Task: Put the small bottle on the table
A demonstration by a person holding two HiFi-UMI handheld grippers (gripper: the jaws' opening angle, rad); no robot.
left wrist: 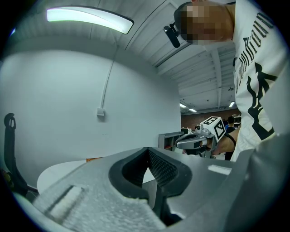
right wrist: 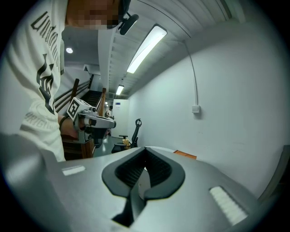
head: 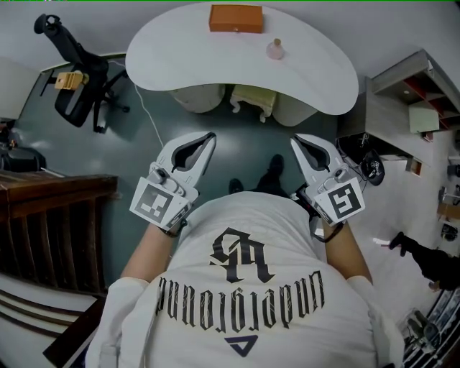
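Observation:
The small pinkish bottle (head: pixel 275 49) stands upright on the white curved table (head: pixel 316 79), just right of an orange box (head: pixel 235 18). Both grippers are held in front of the person's chest, well short of the table and pointing toward it. My left gripper (head: pixel 210 135) has its jaws together with nothing between them, and its own view shows the tips (left wrist: pixel 148 152) meeting. My right gripper (head: pixel 293 139) is likewise shut and empty (right wrist: pixel 145 150). The bottle is hidden in both gripper views. A sliver of the orange box (right wrist: pixel 186 155) shows past the right jaws.
A black office chair (head: pixel 79 79) stands at the left of the table. Dark wooden railings (head: pixel 50 215) lie at the lower left. A shelving unit (head: pixel 417 93) is at the right. Pale stools (head: pixel 251 100) sit under the table, and a cable (head: pixel 147 115) runs across the floor.

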